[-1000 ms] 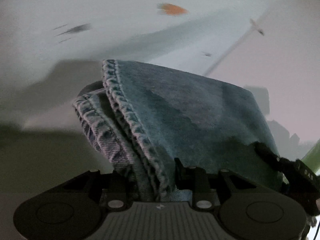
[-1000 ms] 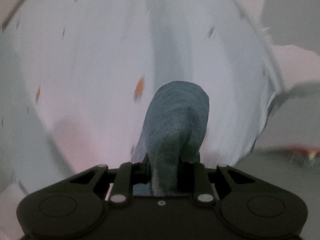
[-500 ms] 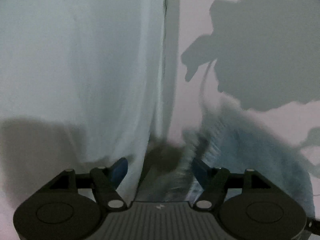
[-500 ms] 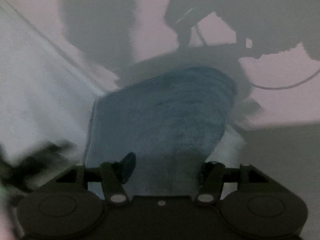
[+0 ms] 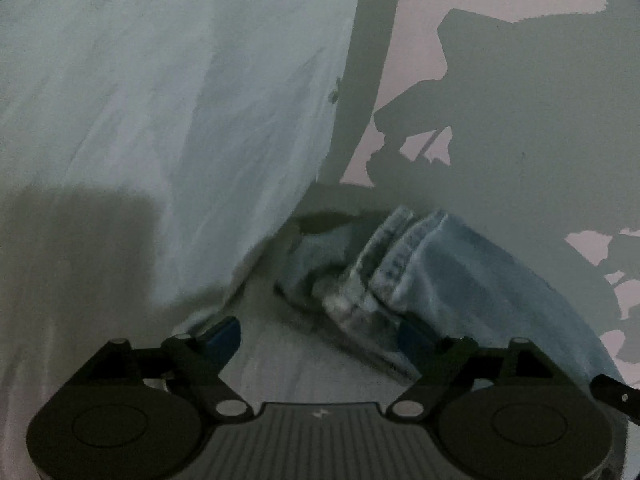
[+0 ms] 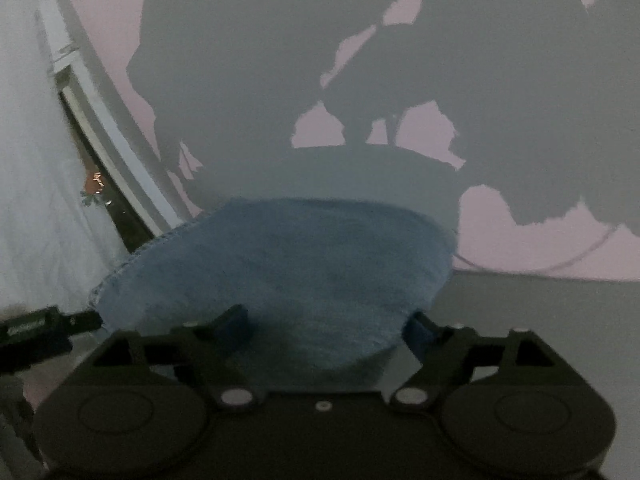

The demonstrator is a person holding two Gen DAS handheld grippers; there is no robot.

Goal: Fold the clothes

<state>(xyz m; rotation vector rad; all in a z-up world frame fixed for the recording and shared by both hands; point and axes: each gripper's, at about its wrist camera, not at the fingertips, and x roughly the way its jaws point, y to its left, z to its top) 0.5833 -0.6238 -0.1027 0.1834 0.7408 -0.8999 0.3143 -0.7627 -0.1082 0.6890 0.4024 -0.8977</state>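
— Left wrist view first: what does it show?
— The left gripper (image 5: 320,334) has its fingers spread wide, nothing pinched between them. The jeans (image 5: 432,276) lie bunched on the pale surface (image 5: 500,60), their stitched hem just ahead of the right-hand finger (image 5: 418,334). A white cloth (image 5: 180,120) fills the left side.
— And the right wrist view?
— The right gripper (image 6: 330,326) is parted wide too. The jeans (image 6: 288,264) spread as a flat blue panel between and beyond its fingers, resting on the surface (image 6: 520,320). I cannot tell whether the fingers touch the fabric. Shadows of the rig fall across the pink wall (image 6: 560,240).
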